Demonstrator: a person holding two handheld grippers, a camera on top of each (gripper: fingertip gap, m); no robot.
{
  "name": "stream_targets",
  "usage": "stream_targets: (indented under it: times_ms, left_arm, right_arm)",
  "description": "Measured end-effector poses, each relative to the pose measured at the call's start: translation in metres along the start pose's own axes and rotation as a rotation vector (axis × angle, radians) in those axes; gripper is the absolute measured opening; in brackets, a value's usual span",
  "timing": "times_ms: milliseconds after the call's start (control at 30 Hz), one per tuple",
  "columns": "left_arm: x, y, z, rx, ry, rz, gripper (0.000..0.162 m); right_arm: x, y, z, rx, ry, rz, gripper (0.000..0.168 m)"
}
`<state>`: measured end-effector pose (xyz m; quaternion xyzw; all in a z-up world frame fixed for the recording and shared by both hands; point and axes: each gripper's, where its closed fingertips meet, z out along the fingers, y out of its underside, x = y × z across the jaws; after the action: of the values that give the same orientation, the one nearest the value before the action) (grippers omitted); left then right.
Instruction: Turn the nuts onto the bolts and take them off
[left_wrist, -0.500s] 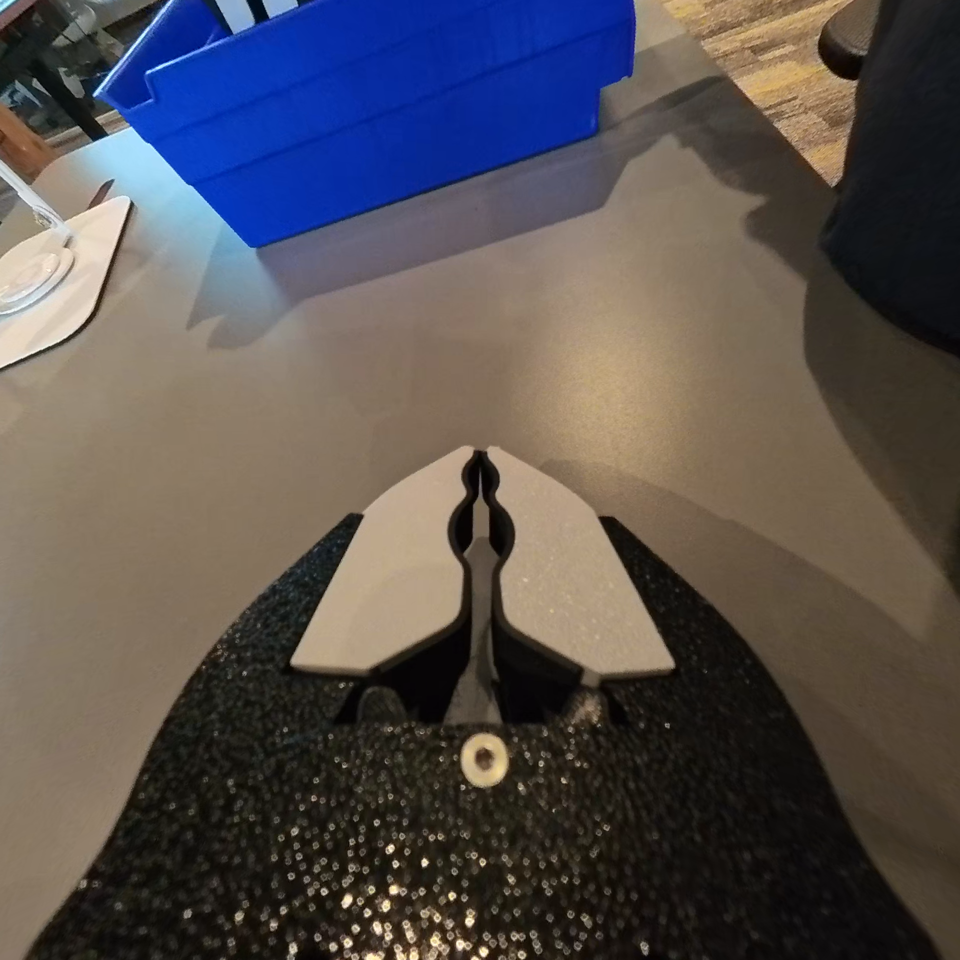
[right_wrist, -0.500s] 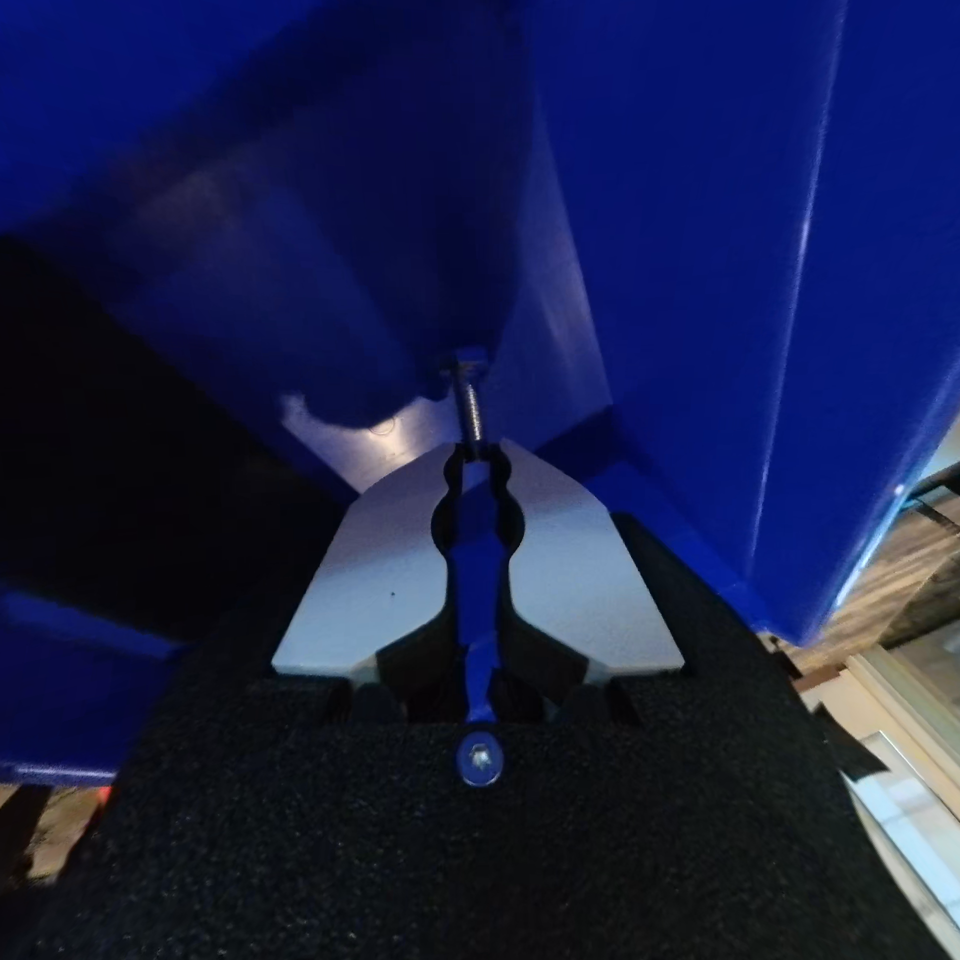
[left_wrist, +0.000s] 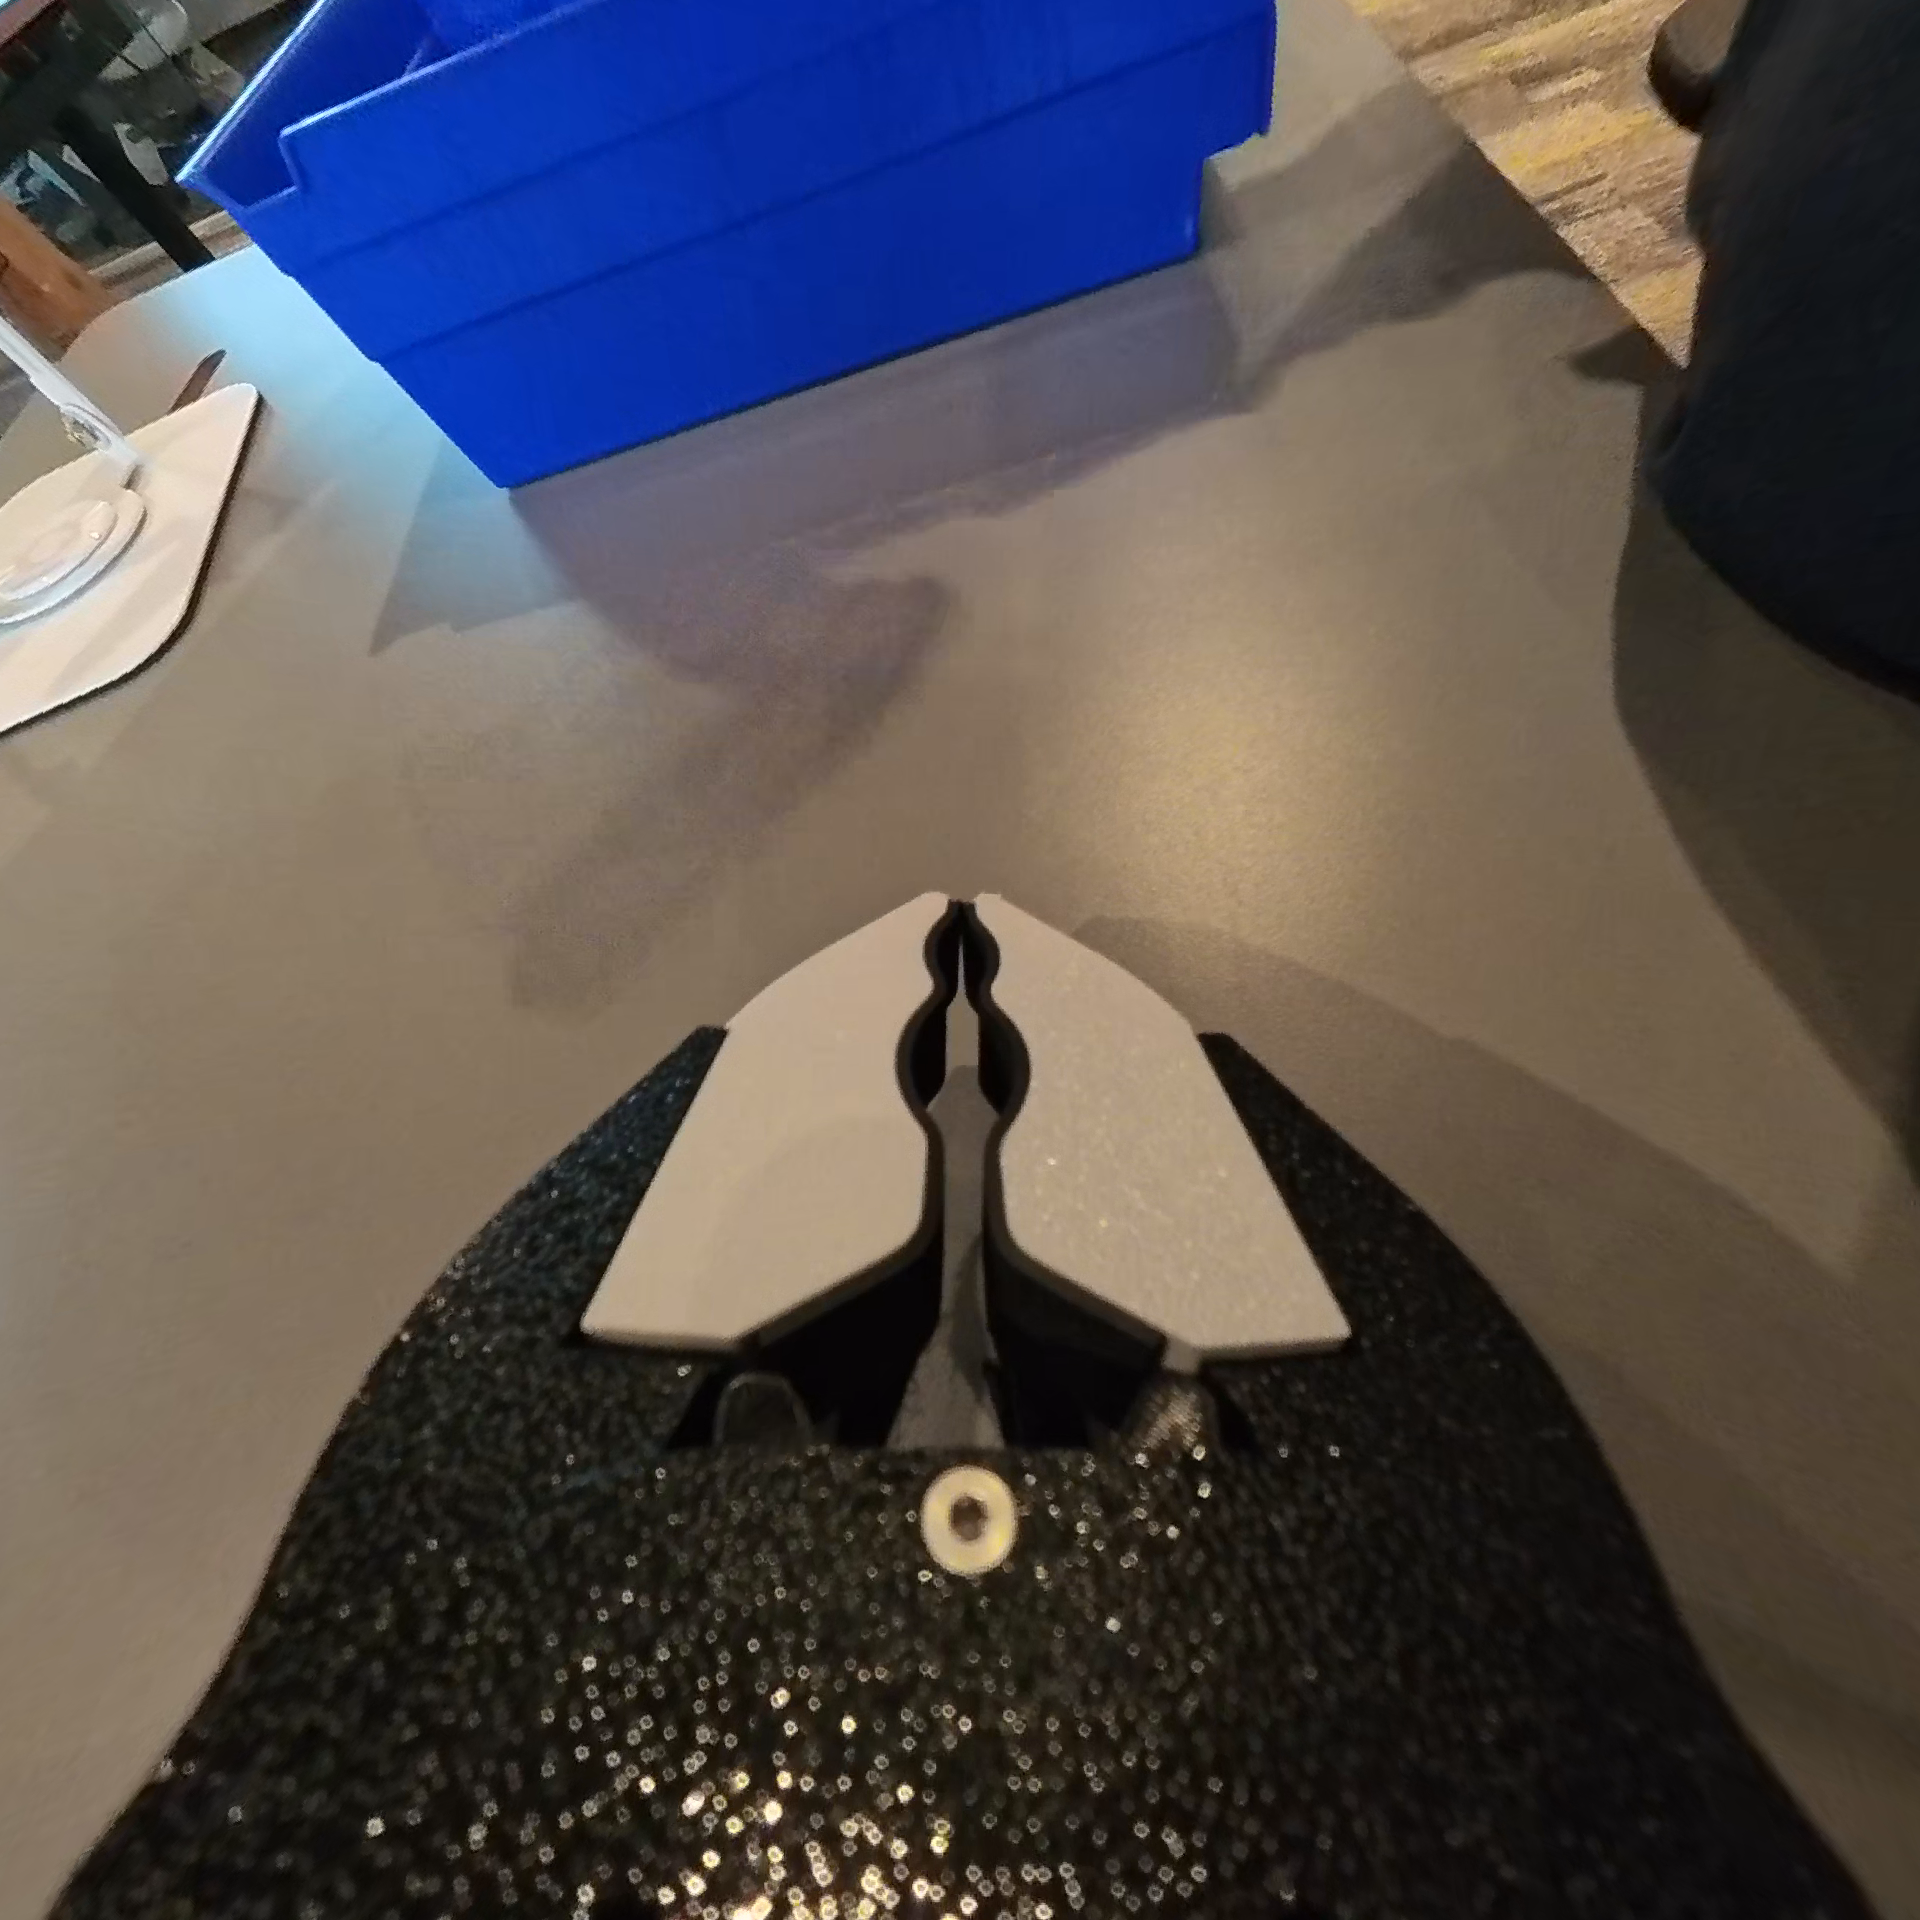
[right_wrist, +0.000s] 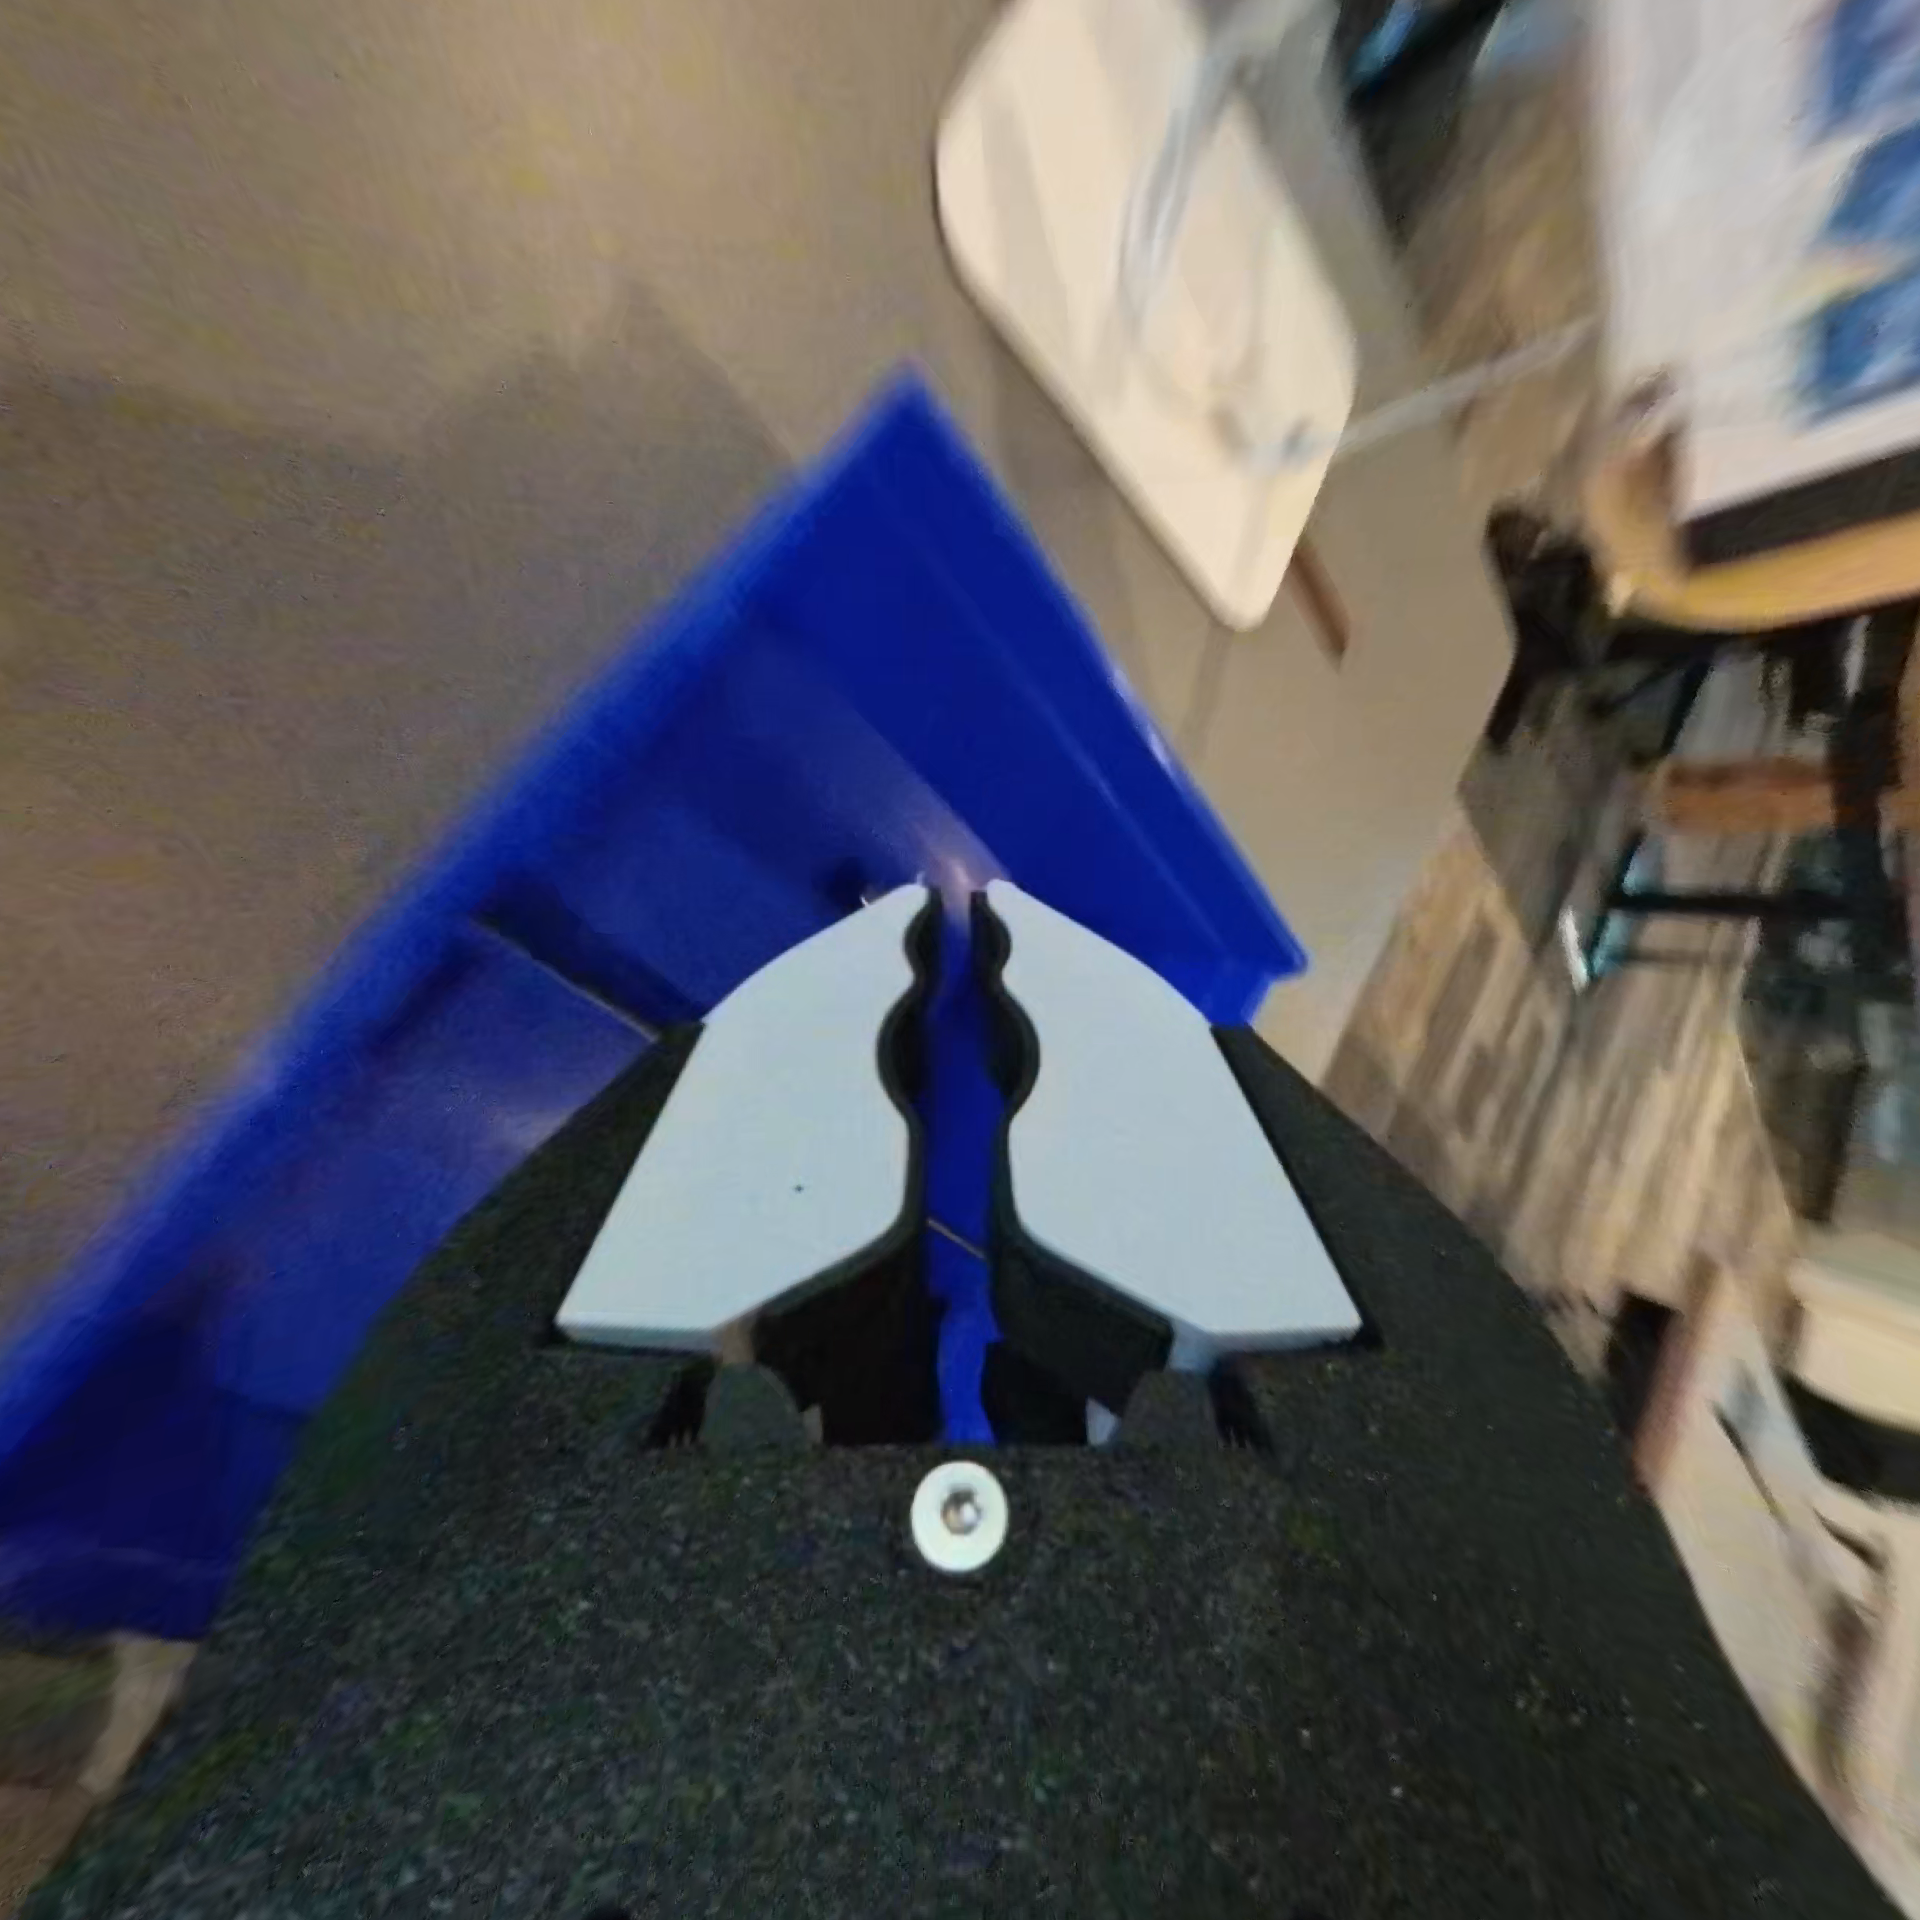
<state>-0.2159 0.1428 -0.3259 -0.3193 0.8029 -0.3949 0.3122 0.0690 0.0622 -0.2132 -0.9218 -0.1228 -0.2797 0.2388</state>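
Hardware: no nut or bolt shows clearly in either view. Judged from the task, the stock lies inside the blue plastic bin (left_wrist: 831, 260), whose interior is hidden in the left wrist view and smeared by motion blur in the right.

Left claw (left_wrist: 961, 914): grey fingers pressed together at the tips, pinching nothing, hovering over the bare grey tabletop (left_wrist: 1143, 675), near side, bin well apart at the far end.

Right claw (right_wrist: 956, 894): tilted above a corner of the bin, fingers drawn close with a thin slit between them. A pale glint sits at the tips, but whether anything is pinched cannot be told.

Surroundings: white rounded mat (left_wrist: 156, 520) at far left, bearing a clear object; dark-clothed person (left_wrist: 1787, 364) at the right edge.

Handling notes (judgement):
- Bolts and nuts are probably small, rigid, light metal: not fragile, but smooth and apt to roll or twist out of a pinch.
- Take a bolt across the shank near the head, seated in a finger notch.
- Take a nut across two opposite flats.
- Keep the axes aligned so threads do not cross.
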Motion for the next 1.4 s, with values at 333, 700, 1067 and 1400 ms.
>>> stream_targets:
  times_ms: [333,700,1067,1400]
  left_arm:
    - [-0.001,0.0,0.0,-0.003,-0.012,0.008,0.0]
    - [0.005,0.0,0.003,-0.041,0.011,0.011,0.0]
    - [-0.05,-0.089,-0.13,0.132,-0.453,-0.48,0.0]
    - [-0.082,0.14,-0.285,-0.335,-0.855,-1.565,0.043]
  right_arm:
    - [-0.178,-0.137,-0.042,0.694,-0.43,0.187,0.0]
    - [-0.212,-0.148,-0.001,0.83,-0.527,0.298,0.0]
    - [-0.202,-0.151,-0.017,0.898,-0.543,0.337,0.003]
    - [-0.203,-0.154,-0.039,0.965,-0.587,0.326,0.003]
